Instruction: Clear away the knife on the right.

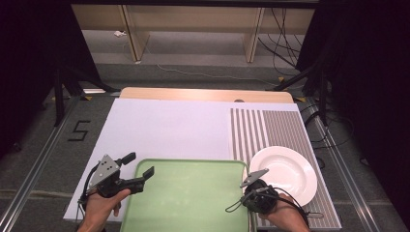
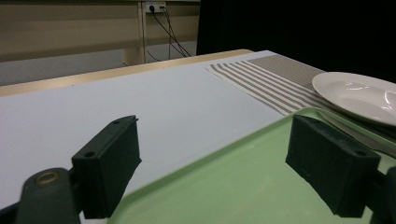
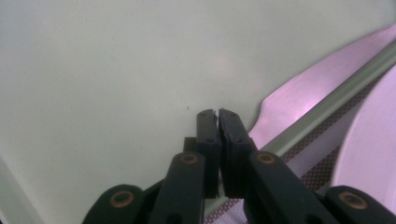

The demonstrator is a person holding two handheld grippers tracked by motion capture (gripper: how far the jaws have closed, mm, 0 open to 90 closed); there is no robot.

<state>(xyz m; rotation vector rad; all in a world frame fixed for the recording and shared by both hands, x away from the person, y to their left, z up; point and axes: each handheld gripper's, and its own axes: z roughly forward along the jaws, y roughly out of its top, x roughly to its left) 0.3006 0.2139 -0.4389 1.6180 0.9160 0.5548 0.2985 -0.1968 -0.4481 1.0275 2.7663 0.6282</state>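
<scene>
Table: pale wooden tabletop (image 1: pixel 203 94), covered near-side by a large white paper sheet (image 1: pixel 164 128). Grey-and-white striped placemat (image 1: pixel 261 128) on the right half.

Tray: light green rectangular plastic tray (image 1: pixel 193 193) at near centre, bare inside apart from the knife at its right side.

Plate: round white ceramic plate (image 1: pixel 285 171) on the striped placemat, just right of the tray, nothing on it.

Knife: flat silvery metal table knife (image 3: pixel 308 88) inside the tray along its right rim, blade running away from the right gripper (image 3: pixel 217 114). Judged to be the item in hand.

Right gripper: pointing down over the tray's right edge, jaws closed to a hairline gap. Cannot tell whether the knife's handle end is pinched between them; hidden behind the pads.

Left gripper (image 1: pixel 138 165): at the tray's far-left corner, jaws wide apart, one over the white sheet, one over the tray, gripping nothing.

Advice for the step: confirm a firm pinch on the handle, not the blade. Lift level, clear the tray rim before moving right toward the plate, and avoid striking the plate's edge. Steady the tray with the left gripper if it shifts.

Writing: black figure "5" (image 1: pixel 80 130) on the floor left of the table. No brand or label legible elsewhere.
</scene>
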